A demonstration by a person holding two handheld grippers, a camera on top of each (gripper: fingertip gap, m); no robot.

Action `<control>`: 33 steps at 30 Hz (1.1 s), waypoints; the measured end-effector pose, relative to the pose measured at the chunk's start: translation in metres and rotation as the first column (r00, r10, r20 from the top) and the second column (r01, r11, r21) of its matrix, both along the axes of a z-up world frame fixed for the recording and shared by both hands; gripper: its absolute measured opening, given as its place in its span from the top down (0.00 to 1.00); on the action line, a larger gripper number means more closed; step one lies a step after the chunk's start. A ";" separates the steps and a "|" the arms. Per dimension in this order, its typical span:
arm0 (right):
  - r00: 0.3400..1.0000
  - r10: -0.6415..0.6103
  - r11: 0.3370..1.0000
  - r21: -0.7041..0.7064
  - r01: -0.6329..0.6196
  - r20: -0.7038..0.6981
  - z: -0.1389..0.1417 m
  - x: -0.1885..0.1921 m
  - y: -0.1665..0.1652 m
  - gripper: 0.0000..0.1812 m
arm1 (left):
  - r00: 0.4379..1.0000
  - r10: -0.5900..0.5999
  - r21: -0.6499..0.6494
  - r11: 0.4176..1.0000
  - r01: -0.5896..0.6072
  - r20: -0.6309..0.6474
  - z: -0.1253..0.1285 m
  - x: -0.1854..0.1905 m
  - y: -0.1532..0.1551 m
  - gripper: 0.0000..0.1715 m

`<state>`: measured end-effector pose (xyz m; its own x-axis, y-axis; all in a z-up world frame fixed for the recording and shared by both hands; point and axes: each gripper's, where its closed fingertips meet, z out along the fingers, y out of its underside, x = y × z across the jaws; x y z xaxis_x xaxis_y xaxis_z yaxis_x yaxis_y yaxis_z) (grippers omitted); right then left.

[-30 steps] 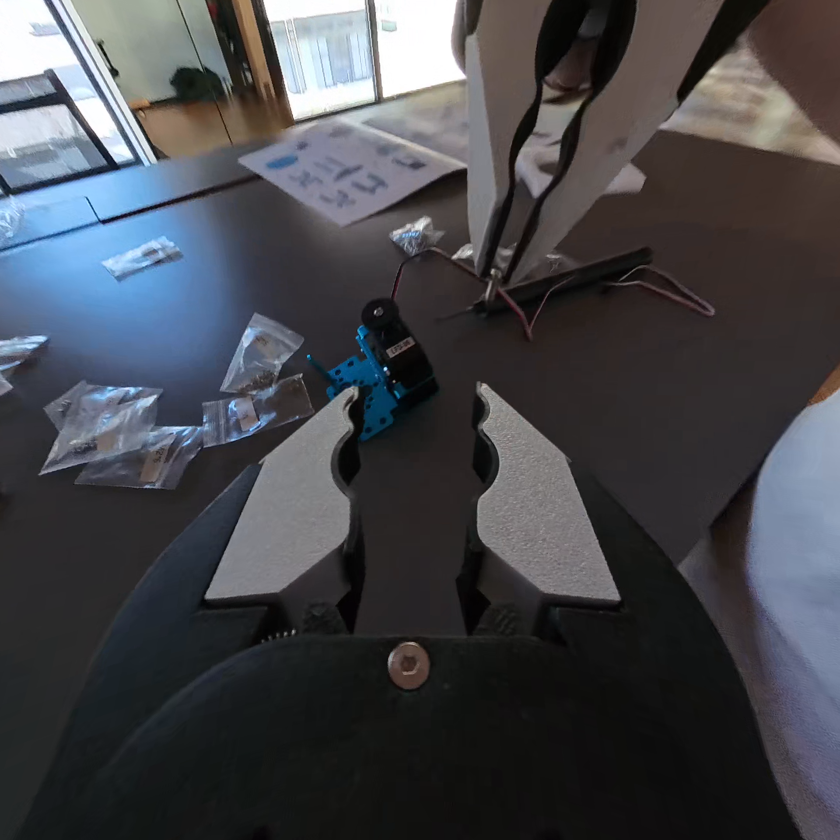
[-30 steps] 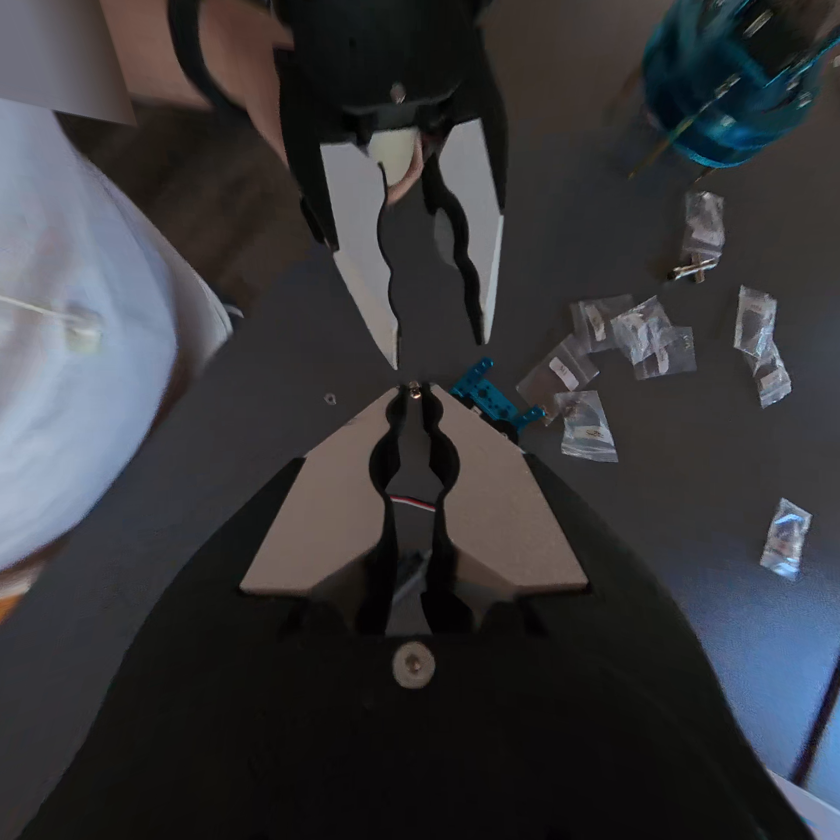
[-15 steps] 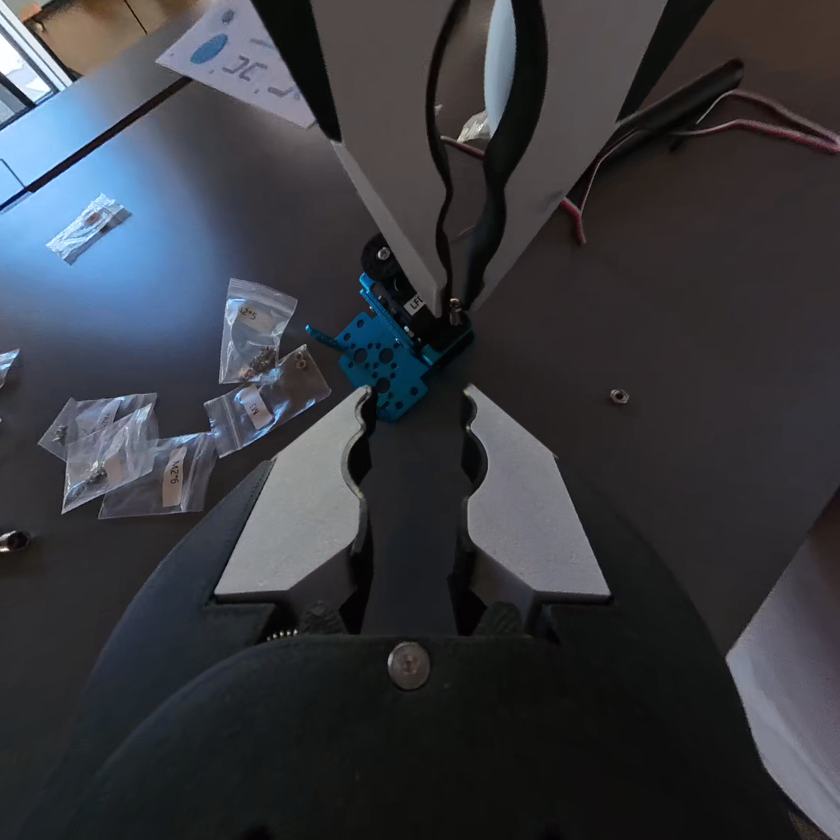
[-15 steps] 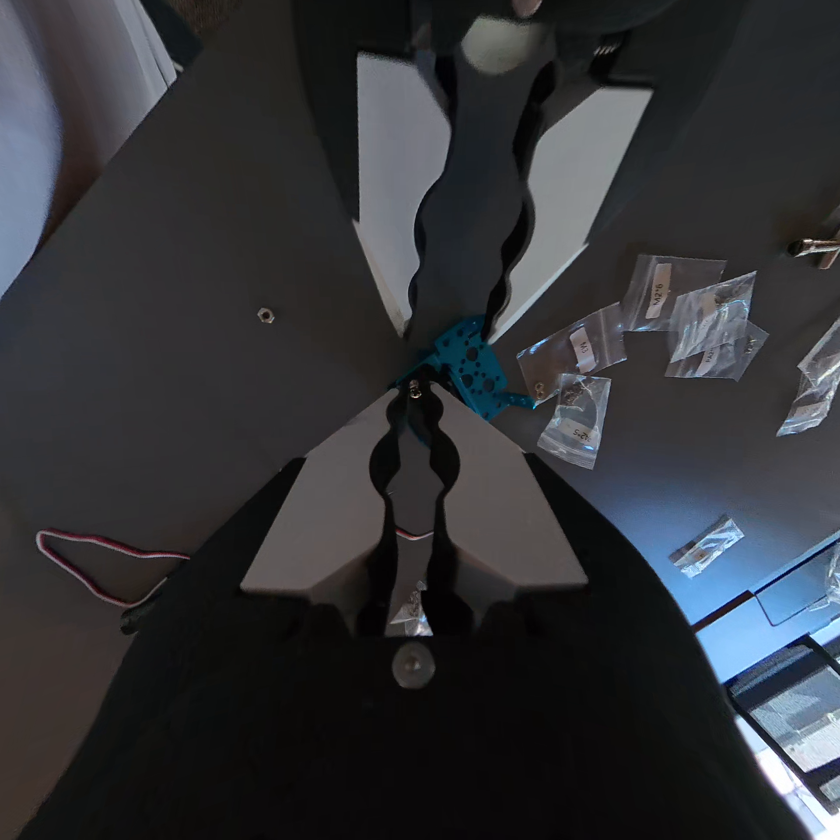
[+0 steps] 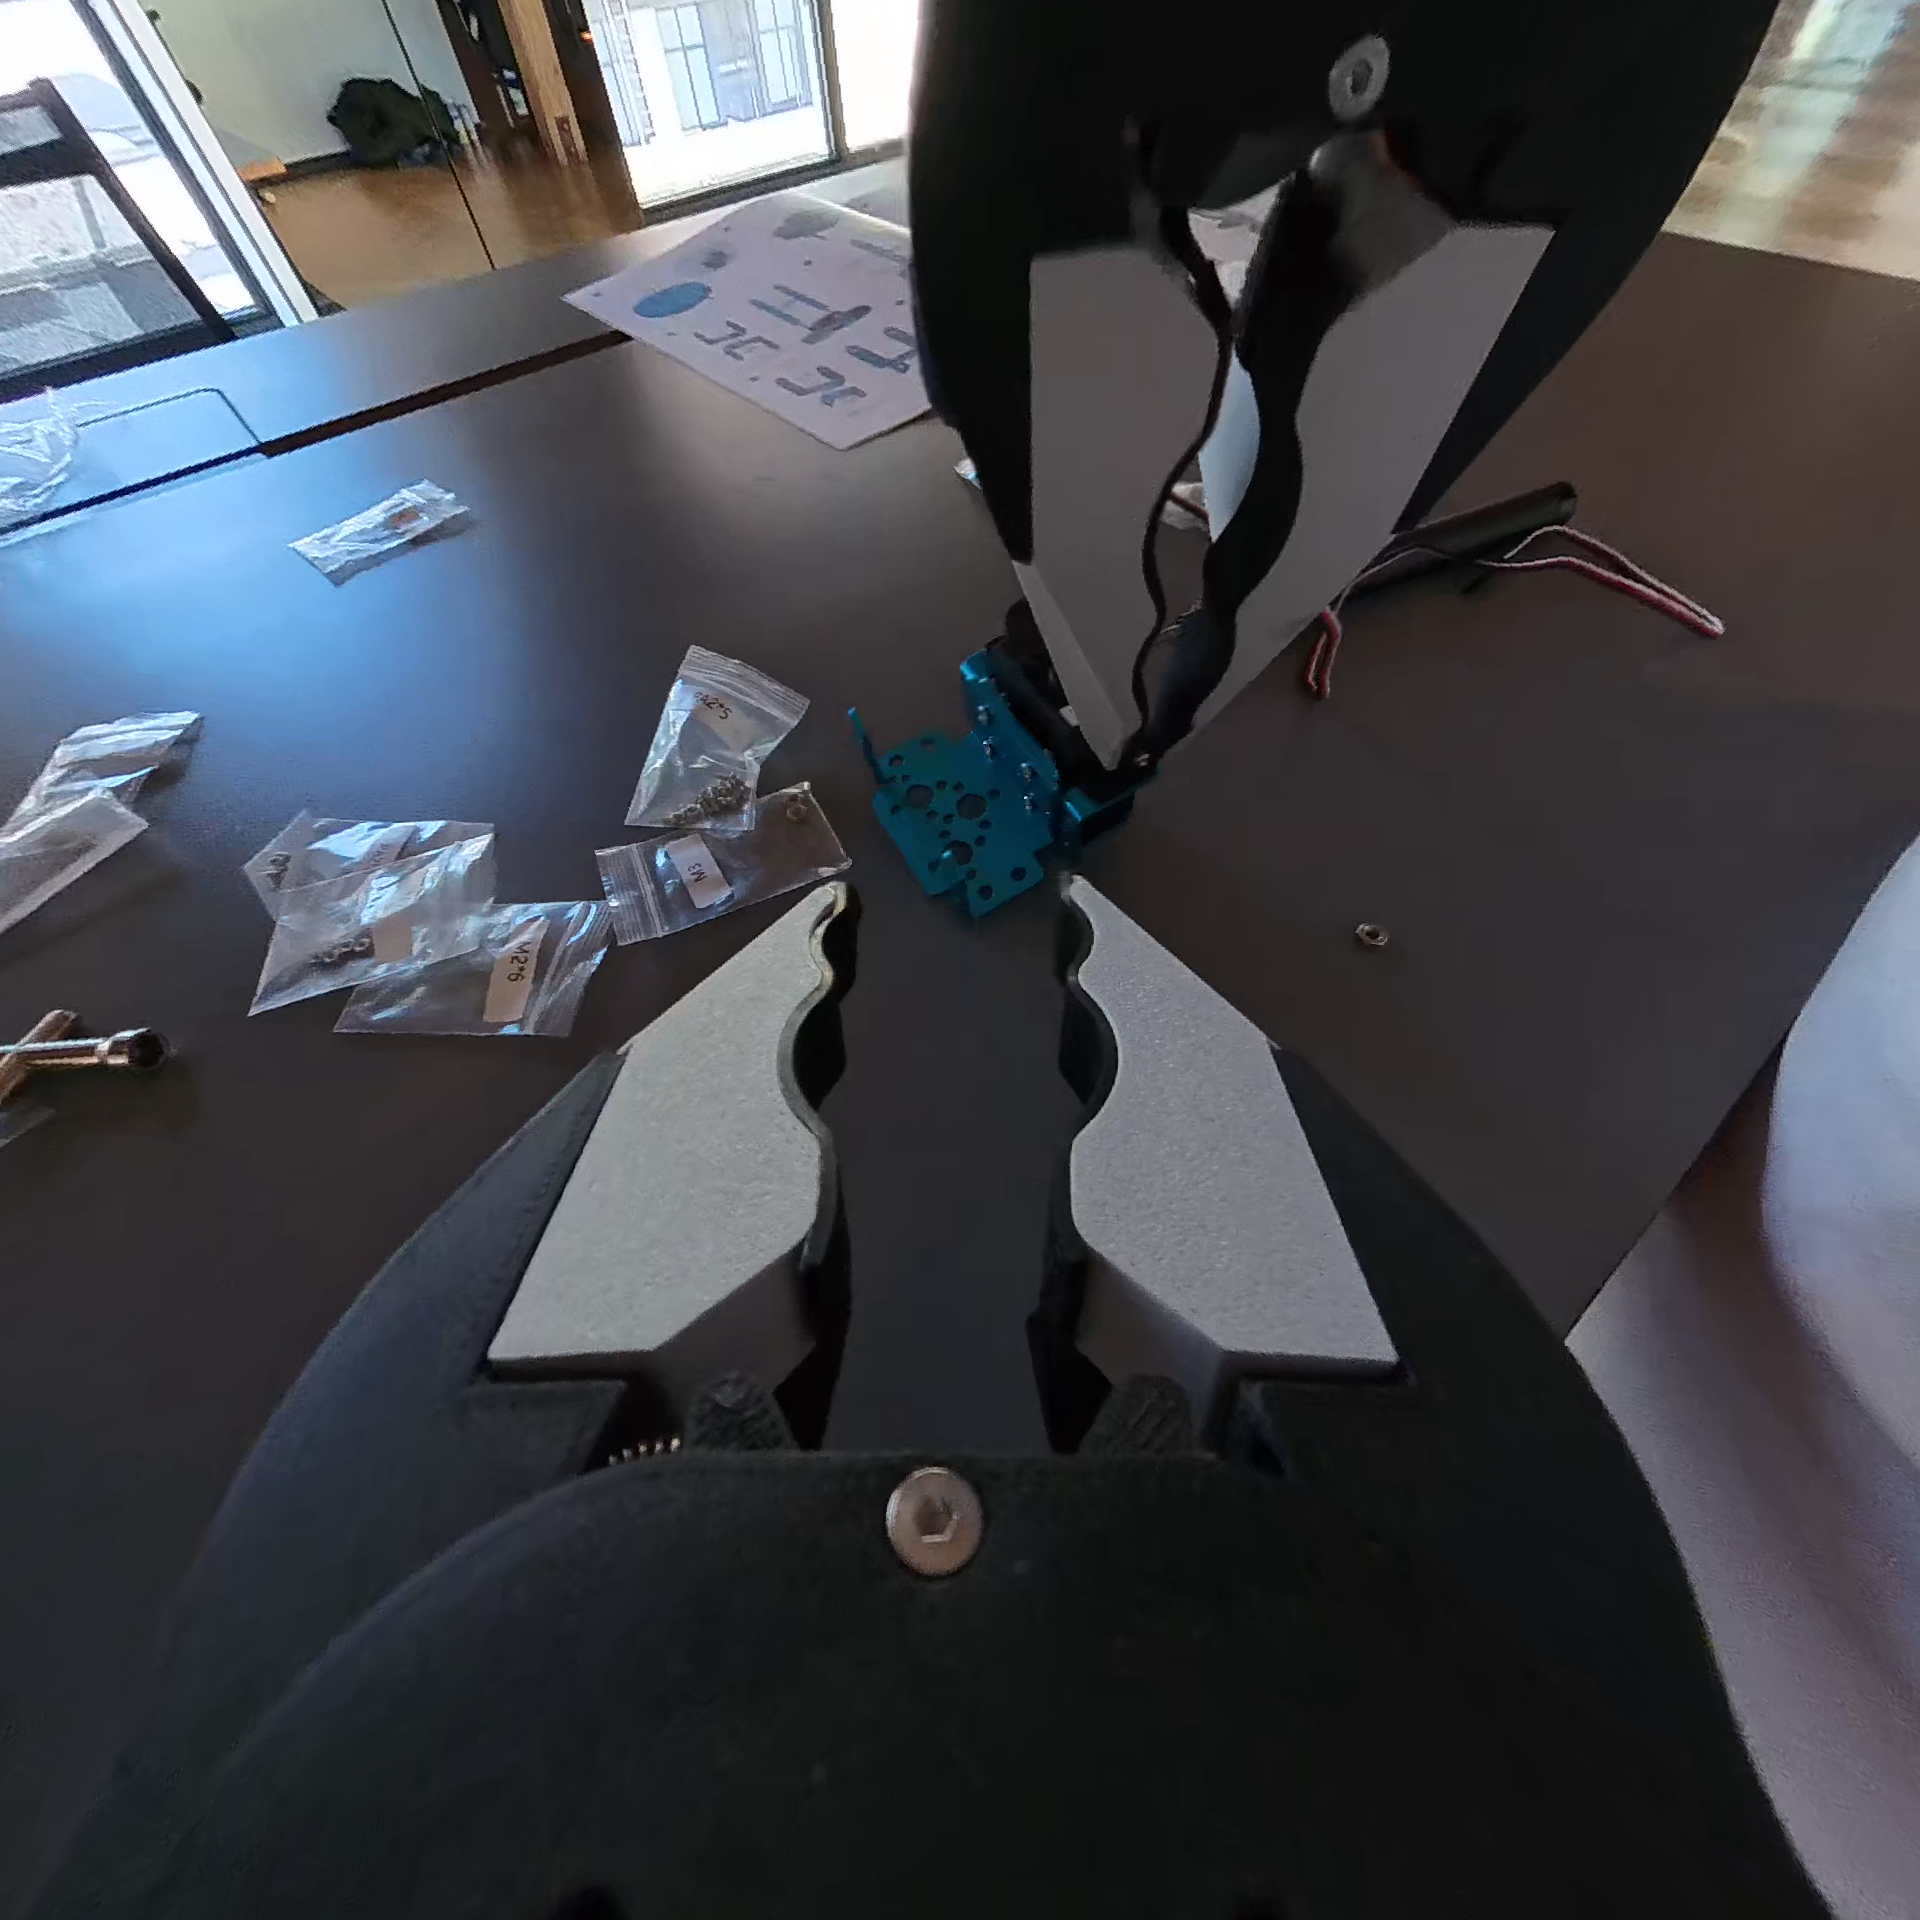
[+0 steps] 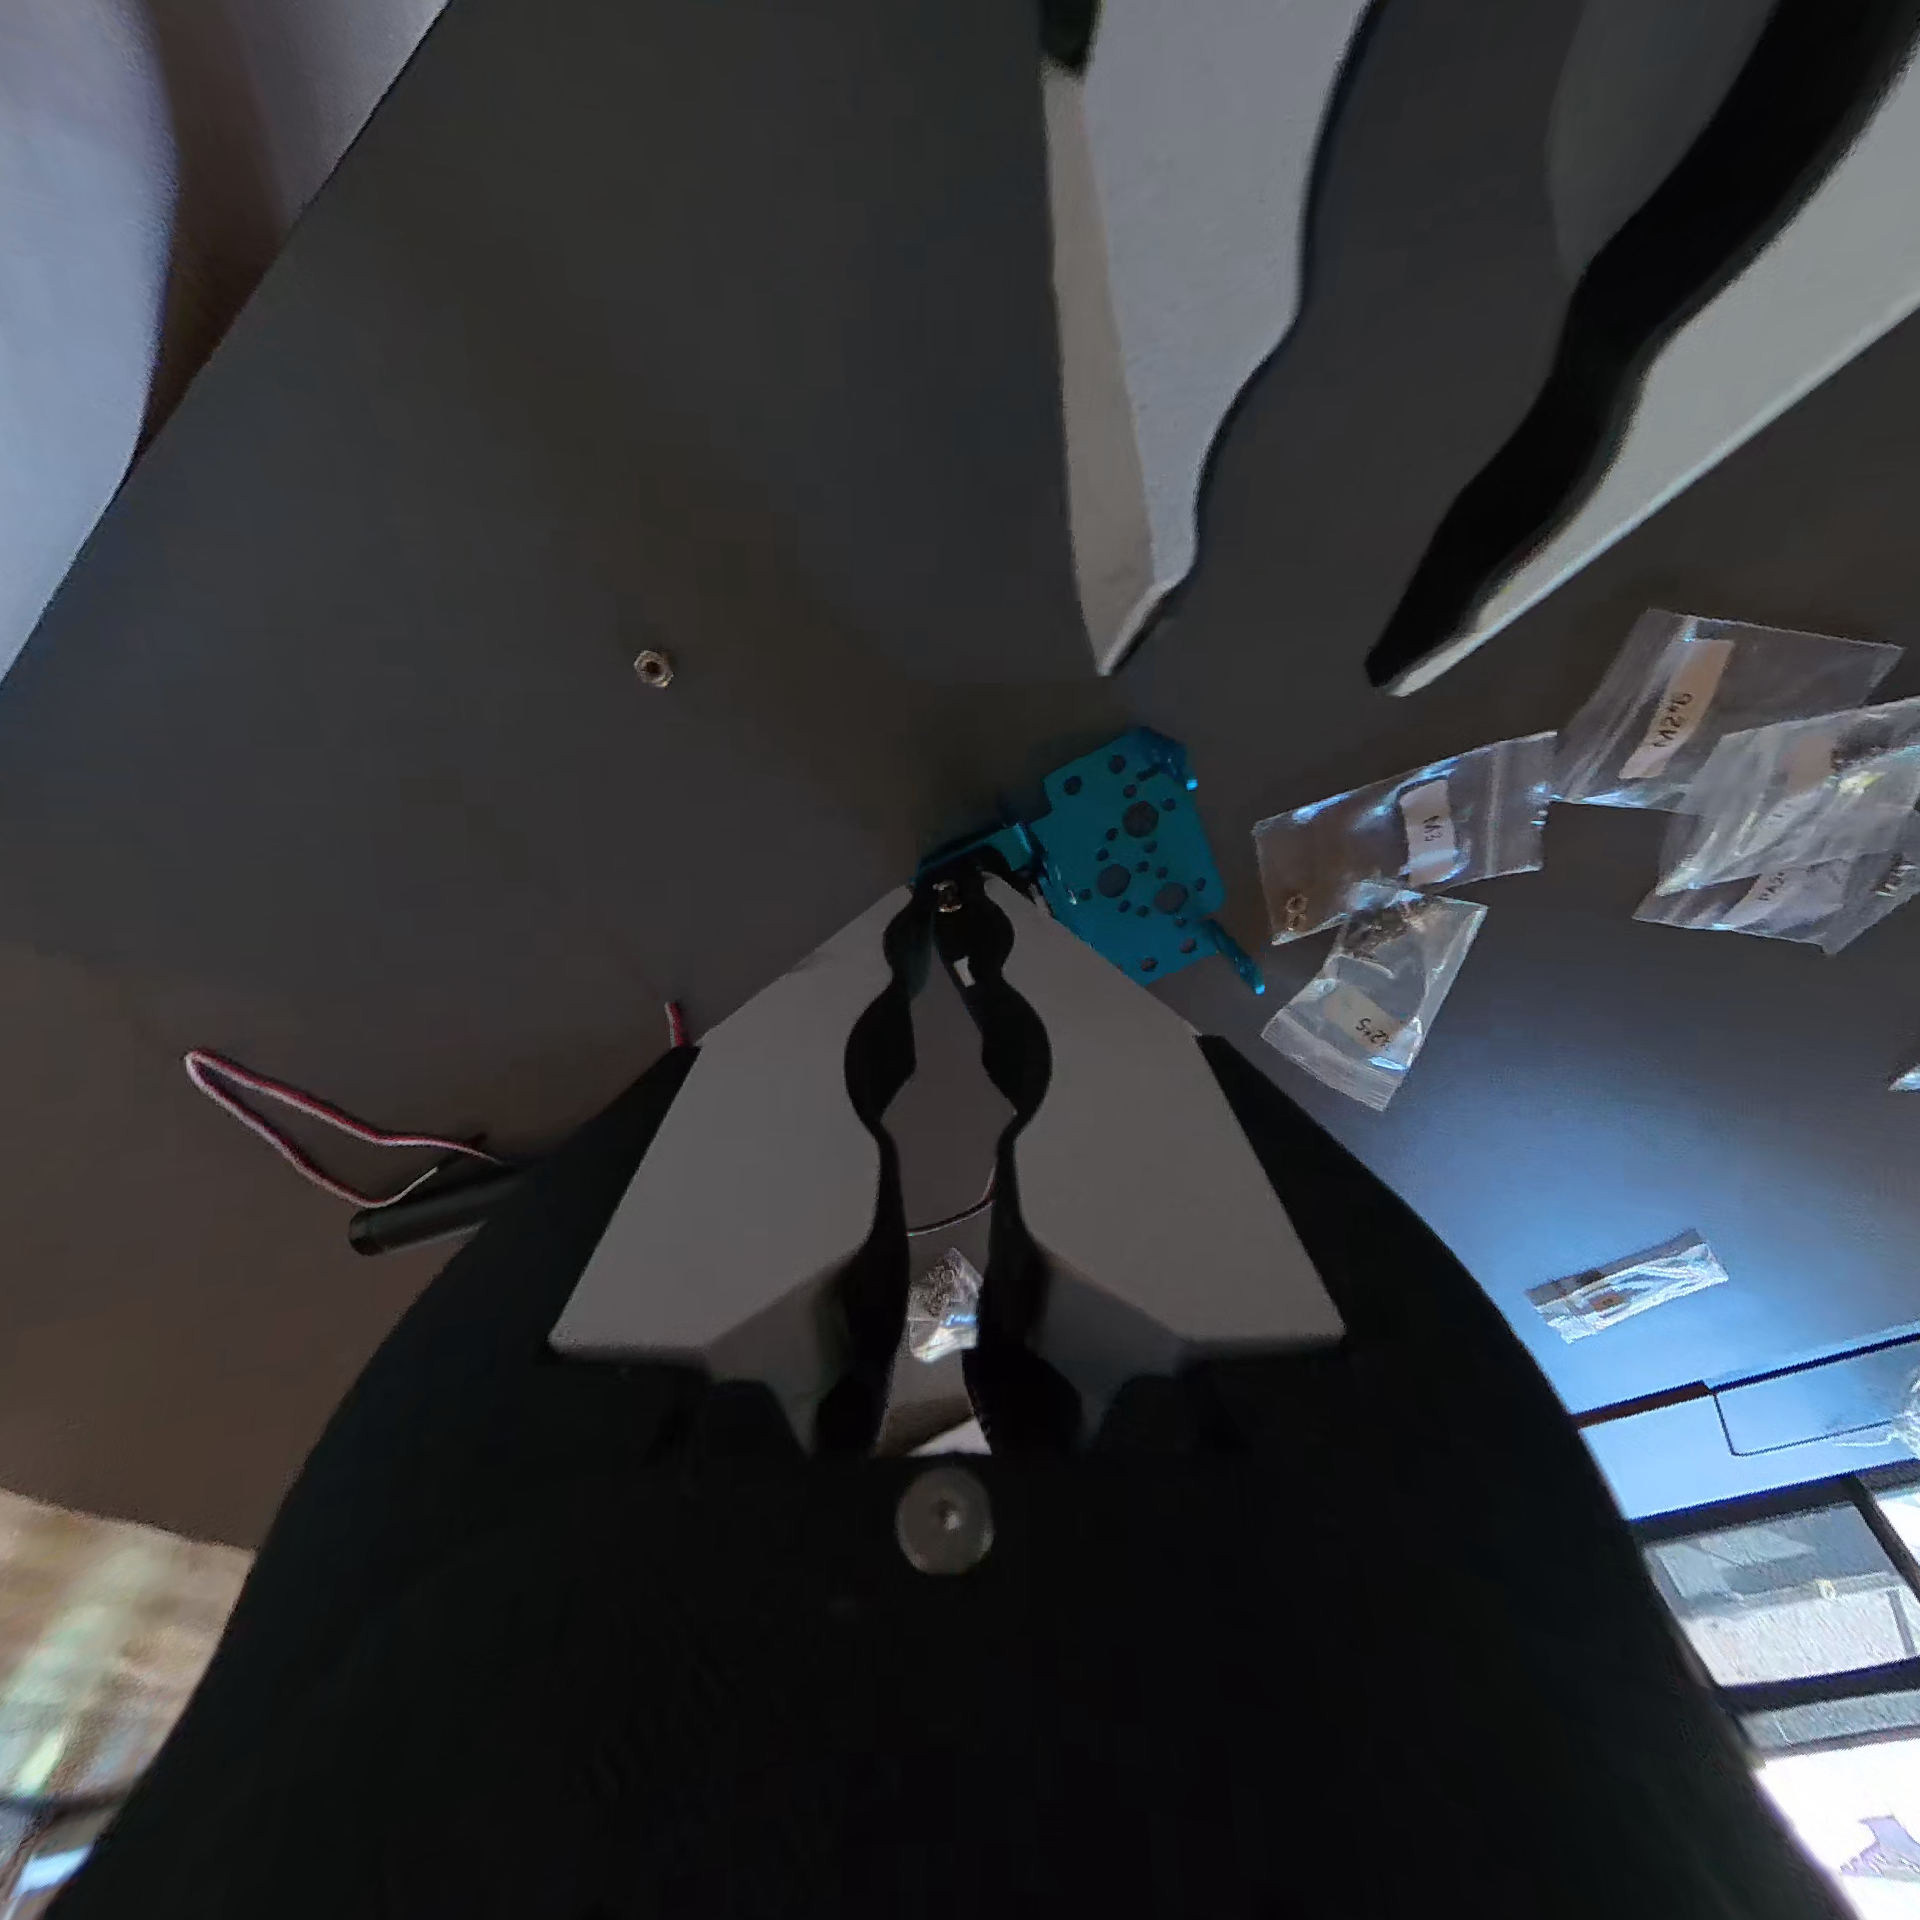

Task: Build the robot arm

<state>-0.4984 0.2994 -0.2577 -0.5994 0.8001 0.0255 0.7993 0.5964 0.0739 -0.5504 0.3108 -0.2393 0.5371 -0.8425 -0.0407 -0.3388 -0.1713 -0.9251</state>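
Observation:
A blue perforated metal bracket [image 5: 961,826] with a black servo [image 5: 1039,686] mounted in it sits on the dark table [image 5: 1455,987]. My left gripper [image 5: 956,899] is open and empty, its tips just short of the bracket's near edge. My right gripper [image 6: 945,899] is shut on a small silver screw [image 6: 945,894] and holds it against the bracket [image 6: 1127,852] at the corner by the servo. In the left wrist view the right gripper [image 5: 1132,753] comes down from above. In the right wrist view the left gripper [image 6: 1247,670] hangs open beyond the bracket.
Several small clear bags of hardware [image 5: 717,748] lie left of the bracket. A loose nut [image 5: 1371,935] lies to the right, and a black rod [image 5: 1486,530] with red-white wires behind. A socket wrench [image 5: 114,1049] lies far left, and a printed sheet [image 5: 769,312] at the back. Some 6 cm of space lies between my two pairs of fingers.
My right gripper has carried the screw from near the black rod over to the bracket and set it at the servo corner. My left gripper stays open near the bracket.

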 end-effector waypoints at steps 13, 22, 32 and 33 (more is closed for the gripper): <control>0.999 0.035 0.997 0.066 -0.035 0.009 -0.001 0.005 0.007 0.97 | 0.998 0.039 0.015 0.999 -0.039 0.058 0.008 -0.008 -0.004 0.79; 0.996 0.039 0.997 0.064 -0.034 -0.078 0.003 0.004 0.013 0.97 | 0.984 0.045 0.062 0.997 -0.035 -0.171 -0.018 0.027 0.008 0.76; 0.991 0.005 1.000 0.032 -0.001 -0.132 0.001 0.007 0.012 0.95 | 0.997 0.058 0.030 0.998 -0.057 -0.056 -0.005 0.026 0.012 0.70; 0.991 0.008 0.999 0.035 -0.004 -0.137 0.001 0.007 0.012 0.95 | 0.997 0.060 0.027 0.998 -0.059 -0.052 -0.005 0.025 0.013 0.71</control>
